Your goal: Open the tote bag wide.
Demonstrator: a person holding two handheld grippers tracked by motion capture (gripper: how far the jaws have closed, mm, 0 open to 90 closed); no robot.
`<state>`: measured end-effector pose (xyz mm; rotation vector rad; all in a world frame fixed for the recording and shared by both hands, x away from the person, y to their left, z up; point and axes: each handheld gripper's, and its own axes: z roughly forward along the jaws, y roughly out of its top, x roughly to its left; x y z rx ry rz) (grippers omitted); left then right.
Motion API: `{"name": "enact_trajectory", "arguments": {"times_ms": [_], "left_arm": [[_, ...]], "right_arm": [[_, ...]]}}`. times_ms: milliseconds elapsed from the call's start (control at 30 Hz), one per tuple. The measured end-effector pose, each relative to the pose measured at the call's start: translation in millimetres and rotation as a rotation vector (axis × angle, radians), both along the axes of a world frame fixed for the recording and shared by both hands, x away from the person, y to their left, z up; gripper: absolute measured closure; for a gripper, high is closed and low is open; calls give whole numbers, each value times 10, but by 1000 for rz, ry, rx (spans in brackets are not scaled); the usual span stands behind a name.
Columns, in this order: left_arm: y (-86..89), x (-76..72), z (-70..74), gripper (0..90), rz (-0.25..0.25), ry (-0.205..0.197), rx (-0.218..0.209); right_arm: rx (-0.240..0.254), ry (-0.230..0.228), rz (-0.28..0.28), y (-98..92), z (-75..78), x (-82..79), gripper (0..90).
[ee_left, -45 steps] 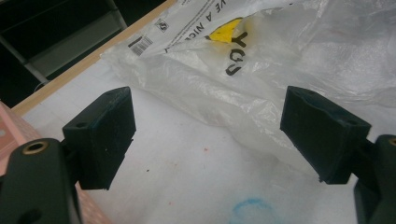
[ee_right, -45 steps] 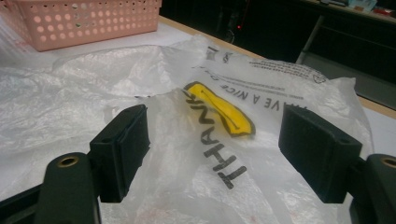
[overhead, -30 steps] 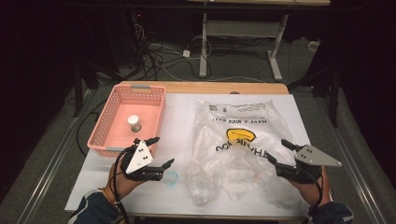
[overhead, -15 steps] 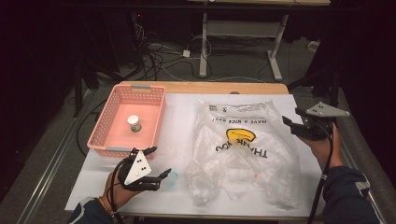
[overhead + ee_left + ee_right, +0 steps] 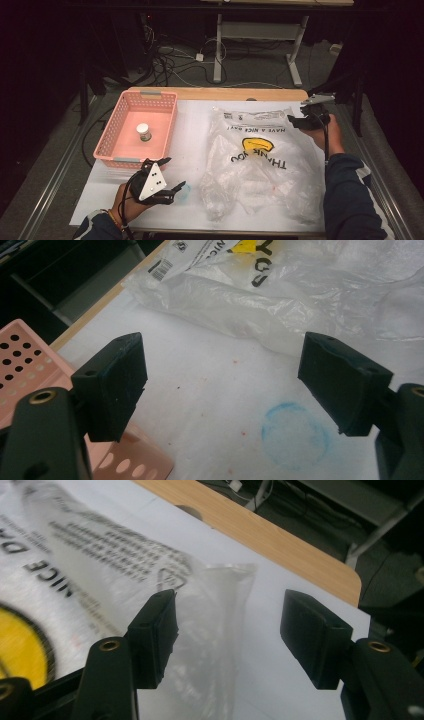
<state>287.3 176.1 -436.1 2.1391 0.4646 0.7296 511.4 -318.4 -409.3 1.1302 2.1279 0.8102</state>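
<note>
A crumpled clear plastic bag [image 5: 260, 165] with a yellow smiley and "THANK YOU" print lies flat on the white table top [image 5: 195, 130]. My right gripper [image 5: 296, 116] is at the bag's far right corner. In the right gripper view its jaws [image 5: 227, 630] have just been closing a little but stand open, with the bag's corner [image 5: 215, 595] lying on the table below the gap. My left gripper [image 5: 172, 173] hovers near the front left, open and empty [image 5: 222, 382], pointing toward the bag's edge [image 5: 280, 295].
A pink perforated basket [image 5: 112, 135] at the left holds a small white jar [image 5: 144, 132]; its corner [image 5: 20, 360] is beside my left jaw. A faint blue ring stain [image 5: 295, 432] marks the table. The wooden table edge [image 5: 260, 530] runs along the far side.
My right gripper has travelled from the front right corner up along the table's right side to the bag's far corner. The left gripper has stayed about where it was.
</note>
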Motion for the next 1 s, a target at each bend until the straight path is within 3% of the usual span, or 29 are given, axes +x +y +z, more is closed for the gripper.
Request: {"name": "enact_trajectory", "arguments": {"times_ms": [67, 167, 233, 267, 333, 500, 633, 767, 800, 1000], "left_arm": [[-1, 4, 0, 190, -6, -3, 3], [3, 9, -1, 190, -19, -1, 8], [10, 13, -1, 192, -24, 1, 12], [14, 14, -2, 195, -25, 3, 17], [18, 8, -8, 195, -29, 5, 16], [39, 0, -8, 195, -36, 3, 26], [70, 5, 6, 195, -33, 2, 18], [86, 10, 3, 195, -36, 5, 21], [90, 7, 5, 195, -38, 3, 20], [94, 9, 7, 195, -44, 6, 19]], "right_arm": [[22, 32, 17, -3, -45, 79, 460], [36, 80, 47, 58, -100, 159, 654], [22, 89, 62, 99, -119, 180, 697], [-4, 109, 83, 190, -148, 215, 848], [-26, 113, 86, 284, -158, 241, 897], [-38, 96, 80, 437, -128, 287, 900], [-11, 45, 22, 546, -41, 388, 900], [10, 25, -28, 557, -17, 446, 900], [31, 12, -63, 533, 0, 470, 900], [39, 14, -134, 409, 2, 491, 900]]}}
